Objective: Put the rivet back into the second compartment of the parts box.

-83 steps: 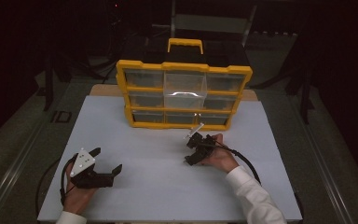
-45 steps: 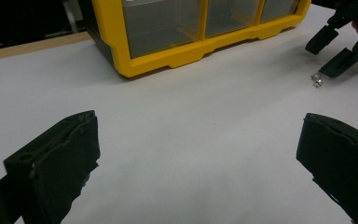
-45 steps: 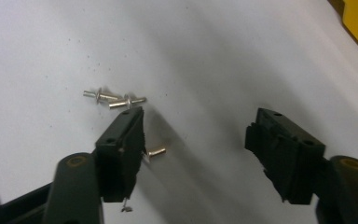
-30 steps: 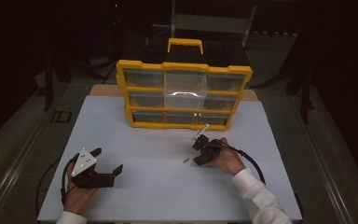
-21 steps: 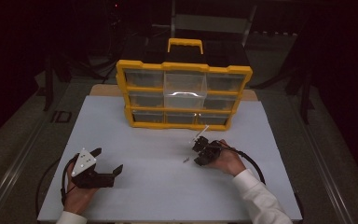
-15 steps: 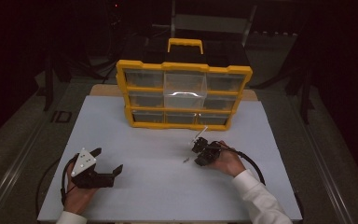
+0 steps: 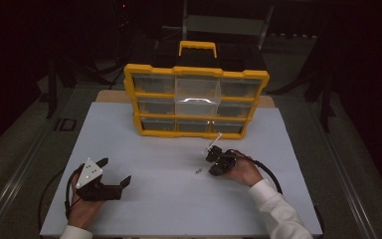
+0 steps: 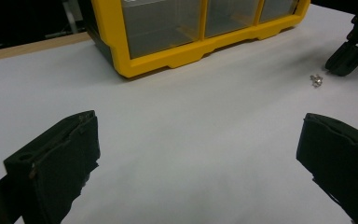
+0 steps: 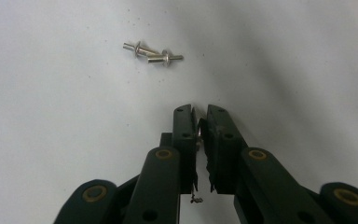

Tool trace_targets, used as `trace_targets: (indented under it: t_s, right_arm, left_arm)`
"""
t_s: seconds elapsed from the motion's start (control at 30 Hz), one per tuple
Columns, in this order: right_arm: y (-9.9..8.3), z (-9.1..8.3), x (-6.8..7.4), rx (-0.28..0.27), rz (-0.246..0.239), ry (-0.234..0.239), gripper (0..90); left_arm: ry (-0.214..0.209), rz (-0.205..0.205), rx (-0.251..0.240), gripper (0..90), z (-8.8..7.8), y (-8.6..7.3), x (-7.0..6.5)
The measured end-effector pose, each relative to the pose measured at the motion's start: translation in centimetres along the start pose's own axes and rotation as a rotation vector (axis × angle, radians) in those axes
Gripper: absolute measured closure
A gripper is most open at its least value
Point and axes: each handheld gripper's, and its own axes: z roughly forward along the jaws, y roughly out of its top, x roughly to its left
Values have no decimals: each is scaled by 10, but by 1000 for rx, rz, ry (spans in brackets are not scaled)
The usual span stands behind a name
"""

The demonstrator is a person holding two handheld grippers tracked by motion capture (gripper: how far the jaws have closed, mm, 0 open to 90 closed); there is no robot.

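My right gripper points down at the white table top, its jaws drawn almost together. They have just been closing, and a sliver of a small metal rivet shows pinched between the pads. Two more rivets lie crossed on the table just beyond the tips; in the high view these loose rivets sit left of my right gripper. My left gripper rests at the front left, jaws wide apart. In its own view nothing lies between the black jaws of my left gripper.
A yellow drawer organizer with clear drawers and a yellow handle stands at the back middle of the white table top; its lower corner is in the left gripper view. Cables trail from both grippers. The surroundings are dark.
Since the earliest frame my right hand has shifted slightly right and toward the person's side, then stayed over the rivets. The left hand has not moved.
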Motion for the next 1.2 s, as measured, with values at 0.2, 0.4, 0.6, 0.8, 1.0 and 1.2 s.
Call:
trace_targets:
  t_s: [0.2, 0.4, 0.6, 0.8, 1.0, 1.2]
  right_arm:
    - [0, -2, -2, 18, -6, 21, 831]
    - [0, -10, -3, 7, -8, 36, 831]
    - [1, -17, -2, -12, -33, 36, 831]
    - [2, -26, 0, -20, -42, 32, 831]
    - [2, -34, 2, -24, -56, 28, 831]
    - [4, -40, 4, -35, -66, 33, 831]
  left_arm:
    - [0, 0, 0, 2, 0, 0, 0]
    - [-1, 0, 1, 2, 0, 0, 0]
    - [0, 0, 1, 2, 0, 0, 0]
    - [0, 0, 1, 2, 0, 0, 0]
    - [0, 1, 1, 2, 0, 0, 0]
    - [0, 1, 2, 2, 1, 0, 0]
